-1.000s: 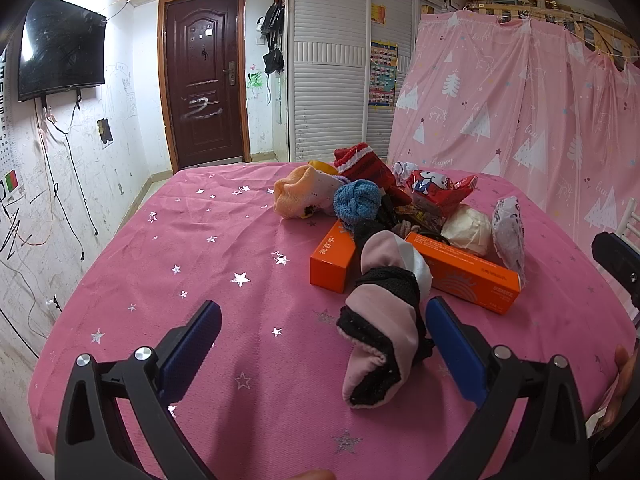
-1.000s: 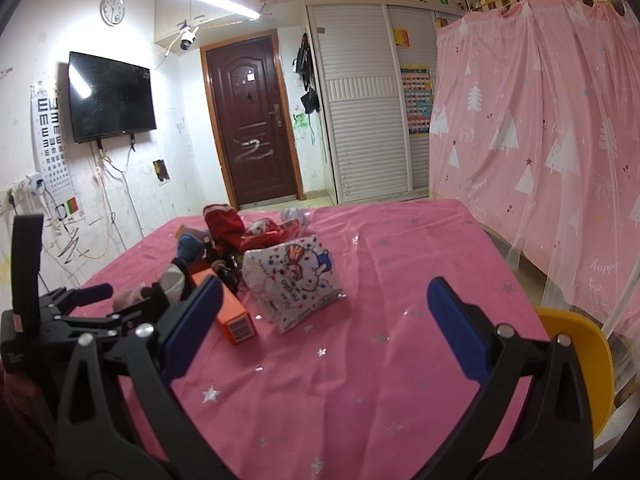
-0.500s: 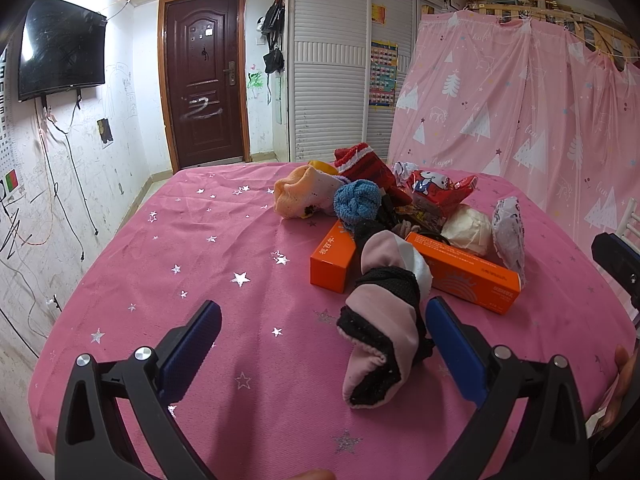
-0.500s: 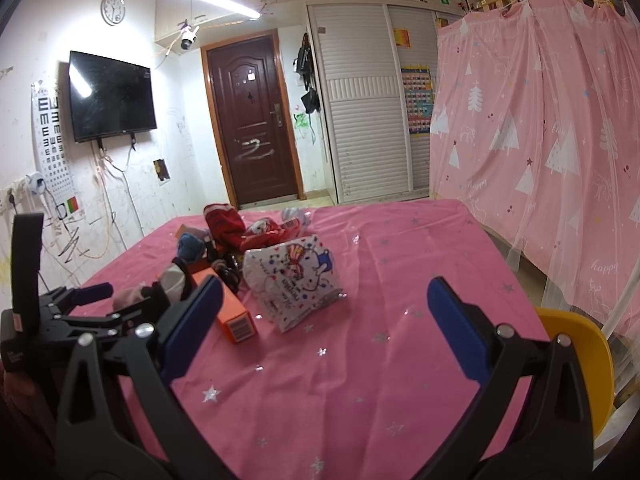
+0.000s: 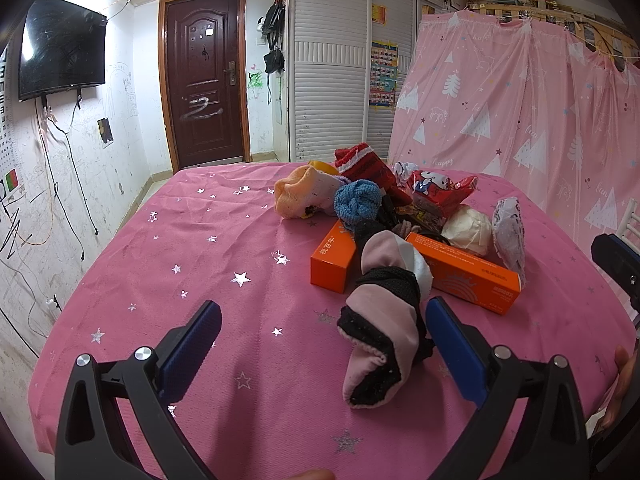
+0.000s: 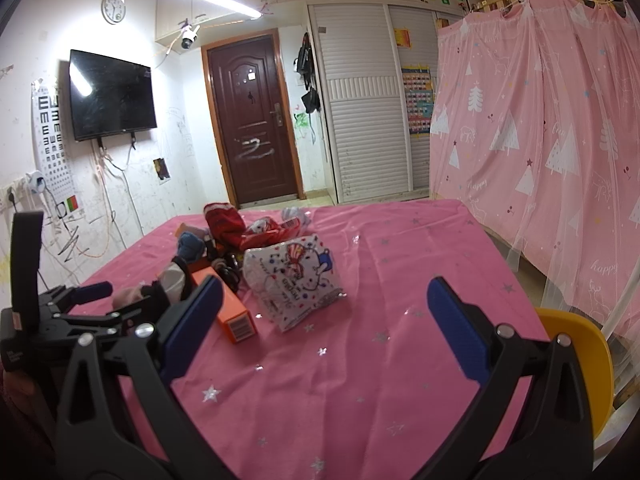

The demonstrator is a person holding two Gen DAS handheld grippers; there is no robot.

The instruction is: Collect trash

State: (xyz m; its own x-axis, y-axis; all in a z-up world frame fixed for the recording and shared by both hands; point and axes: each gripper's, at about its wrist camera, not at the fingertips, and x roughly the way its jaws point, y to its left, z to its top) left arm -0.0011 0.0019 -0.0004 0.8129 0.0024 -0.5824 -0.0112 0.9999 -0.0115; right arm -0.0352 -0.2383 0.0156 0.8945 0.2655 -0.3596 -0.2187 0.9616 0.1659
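Start of the collecting, by the look of it: nothing picked yet. Left hand-held gripper [image 5: 322, 350] spread wide and empty, low over the pink surface [image 5: 200, 264]; right hand-held gripper [image 6: 324, 320] likewise wide apart, holding nothing. Trash mixed into one heap with socks: orange box [image 5: 332, 258] at 12 o'clock from the left gripper, long orange box [image 5: 468, 274] at 1 o'clock, red wrapper [image 5: 438, 192] further back, white wad [image 5: 468, 228] beside it, printed bag [image 6: 294, 280] at 11 o'clock in the right view. Pink-and-black sock [image 5: 386, 320] lying just ahead of the left gripper's right finger, part over the boxes. Next, probably: pick one piece of trash, approach clear of the sock, close on it. No bin in sight.
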